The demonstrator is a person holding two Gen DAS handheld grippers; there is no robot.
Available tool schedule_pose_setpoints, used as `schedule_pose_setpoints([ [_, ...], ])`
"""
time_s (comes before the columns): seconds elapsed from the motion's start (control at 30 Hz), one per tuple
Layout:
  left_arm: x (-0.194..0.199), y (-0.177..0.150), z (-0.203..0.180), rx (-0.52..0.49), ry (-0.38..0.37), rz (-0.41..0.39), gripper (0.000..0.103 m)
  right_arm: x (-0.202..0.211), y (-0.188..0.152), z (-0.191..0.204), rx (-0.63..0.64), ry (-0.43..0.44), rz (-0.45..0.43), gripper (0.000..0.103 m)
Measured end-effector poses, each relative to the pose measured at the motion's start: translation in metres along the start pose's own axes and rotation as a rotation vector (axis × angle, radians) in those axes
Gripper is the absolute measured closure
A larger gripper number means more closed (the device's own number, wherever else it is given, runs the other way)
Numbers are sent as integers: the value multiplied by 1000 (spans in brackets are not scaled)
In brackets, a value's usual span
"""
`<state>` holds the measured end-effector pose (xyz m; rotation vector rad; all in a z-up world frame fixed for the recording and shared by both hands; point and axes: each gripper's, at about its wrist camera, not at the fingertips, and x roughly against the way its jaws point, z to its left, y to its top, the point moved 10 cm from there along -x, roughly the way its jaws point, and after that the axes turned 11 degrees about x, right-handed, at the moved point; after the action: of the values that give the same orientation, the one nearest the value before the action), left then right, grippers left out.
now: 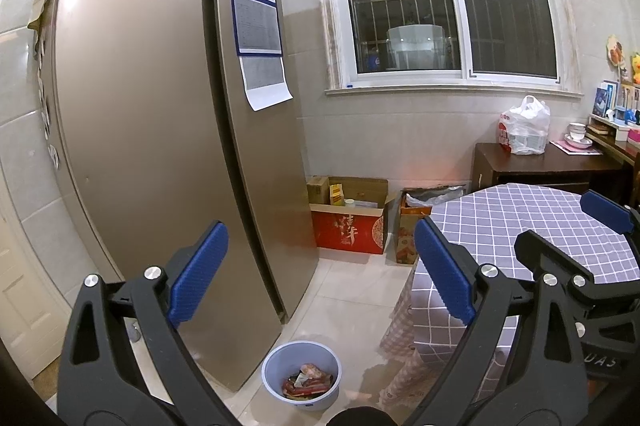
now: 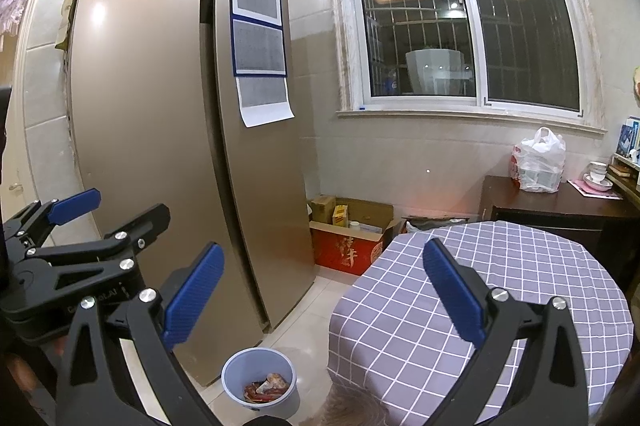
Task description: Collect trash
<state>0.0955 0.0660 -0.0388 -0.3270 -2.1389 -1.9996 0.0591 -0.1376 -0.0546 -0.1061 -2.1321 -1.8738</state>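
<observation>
Left wrist view: left gripper [image 1: 320,276] spread wide, holding nothing. Blue bin [image 1: 301,374] on the tiled floor [image 1: 352,290], between fridge [image 1: 160,146] and the checked tablecloth's [image 1: 520,226] edge, holds what appear to be wrappers [image 1: 306,382].

Right wrist view: right gripper [image 2: 322,292] likewise spread, empty, above the same bin.

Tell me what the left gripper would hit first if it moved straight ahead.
Probably the tiled wall under the window, beside the fridge. The left gripper is open and nothing nearer shows between its fingers, though depth is uncertain.
</observation>
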Motion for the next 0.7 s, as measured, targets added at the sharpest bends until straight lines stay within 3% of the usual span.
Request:
schedule_pose_setpoints([
  [0.7, -22, -2, -13, -21, 1, 56, 11, -14, -13, -12, -39, 37, 30, 5],
])
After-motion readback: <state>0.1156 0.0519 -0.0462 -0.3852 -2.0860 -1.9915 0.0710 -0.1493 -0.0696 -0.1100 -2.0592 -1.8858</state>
